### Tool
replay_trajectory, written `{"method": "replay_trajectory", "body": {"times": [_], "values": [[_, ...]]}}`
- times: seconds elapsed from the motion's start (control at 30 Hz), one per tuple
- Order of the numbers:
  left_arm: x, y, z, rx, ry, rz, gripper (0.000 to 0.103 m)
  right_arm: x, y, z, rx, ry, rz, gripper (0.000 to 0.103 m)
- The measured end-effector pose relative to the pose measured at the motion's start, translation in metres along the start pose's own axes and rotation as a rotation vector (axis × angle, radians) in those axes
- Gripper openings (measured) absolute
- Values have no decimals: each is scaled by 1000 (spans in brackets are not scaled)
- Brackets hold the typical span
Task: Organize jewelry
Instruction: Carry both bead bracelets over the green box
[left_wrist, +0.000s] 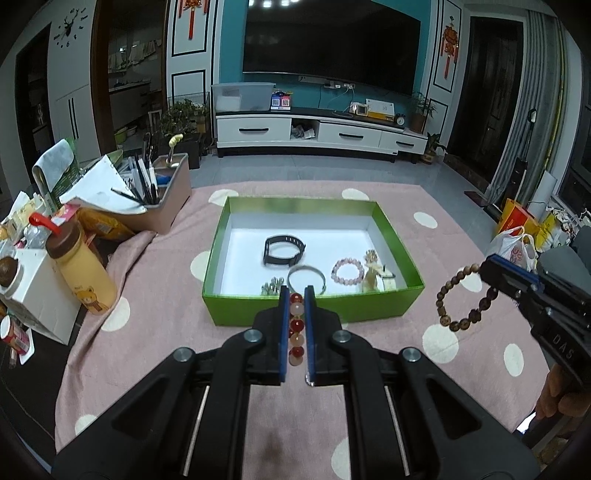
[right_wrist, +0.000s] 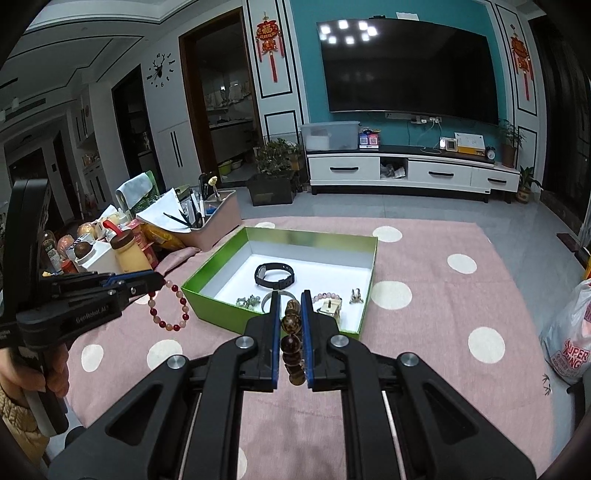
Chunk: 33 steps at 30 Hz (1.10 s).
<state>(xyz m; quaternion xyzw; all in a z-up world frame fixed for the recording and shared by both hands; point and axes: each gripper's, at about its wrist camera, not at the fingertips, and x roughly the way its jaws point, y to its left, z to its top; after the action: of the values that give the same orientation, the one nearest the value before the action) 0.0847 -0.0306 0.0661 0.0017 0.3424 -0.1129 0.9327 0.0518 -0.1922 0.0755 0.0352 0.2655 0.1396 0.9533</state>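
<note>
My left gripper (left_wrist: 296, 291) is shut on a red and pale bead bracelet (left_wrist: 296, 326), held above the pink cloth in front of the green box (left_wrist: 314, 310). In the right wrist view that bracelet (right_wrist: 170, 308) hangs from the left gripper (right_wrist: 160, 282). My right gripper (right_wrist: 289, 295) is shut on a brown wooden bead bracelet (right_wrist: 291, 338); in the left wrist view it (left_wrist: 461, 295) hangs from the right gripper (left_wrist: 484, 267) to the right of the box. The box (right_wrist: 229, 314) holds a black band (left_wrist: 283, 250), a silver bangle (left_wrist: 306, 277), a pink bead bracelet (left_wrist: 347, 270) and small trinkets.
A pink polka-dot cloth (left_wrist: 166, 295) covers the table. At the left stand a yellow bear bottle (left_wrist: 83, 271), a white carton (left_wrist: 40, 295), snacks and a pen tray (left_wrist: 162, 195). A plastic bag (right_wrist: 570, 343) lies at the right. A TV stand (left_wrist: 317, 133) is behind.
</note>
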Motion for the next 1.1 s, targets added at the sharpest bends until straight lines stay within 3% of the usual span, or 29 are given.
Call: {"method": "replay_trajectory", "body": {"times": [0.53, 1.1], "values": [[33, 21, 62, -54, 22, -28, 7, 30, -11, 40, 2, -11, 47, 10], [114, 39, 71, -87, 134, 1, 7, 111, -27, 60, 39, 107, 55, 10]]}}
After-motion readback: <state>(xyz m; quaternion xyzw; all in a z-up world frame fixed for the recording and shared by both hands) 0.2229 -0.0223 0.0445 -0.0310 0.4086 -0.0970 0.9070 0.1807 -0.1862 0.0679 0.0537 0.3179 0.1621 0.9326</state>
